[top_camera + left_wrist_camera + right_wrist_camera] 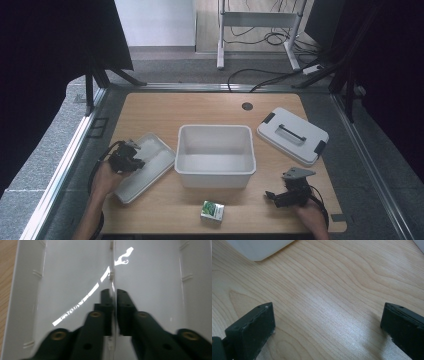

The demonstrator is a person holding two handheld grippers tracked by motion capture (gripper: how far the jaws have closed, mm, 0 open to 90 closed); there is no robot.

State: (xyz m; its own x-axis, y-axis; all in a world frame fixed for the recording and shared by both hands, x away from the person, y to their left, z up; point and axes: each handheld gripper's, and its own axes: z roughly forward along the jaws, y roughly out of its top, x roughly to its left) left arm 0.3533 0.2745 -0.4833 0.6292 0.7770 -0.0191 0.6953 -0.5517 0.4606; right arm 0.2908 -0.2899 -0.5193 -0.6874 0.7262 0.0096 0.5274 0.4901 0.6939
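The left tongs [134,152] sit over the shallow white tray [150,172], which lies on the table [165,107] just left of the deep white bin [215,177], its long axis running from the near left toward the bin. In the left gripper view the two jaws stand either side of a thin clear divider [113,277] that rises from the tray's floor along its middle. They are nearly closed, with a narrow gap each side of it, so not pressing on it. The divider runs straight away from the tongs, edge-on between the pads. The right tongs [272,196] rest wide open over bare table right of the bin, gripping nothing. The left hand [105,179] is clearly the nearer.
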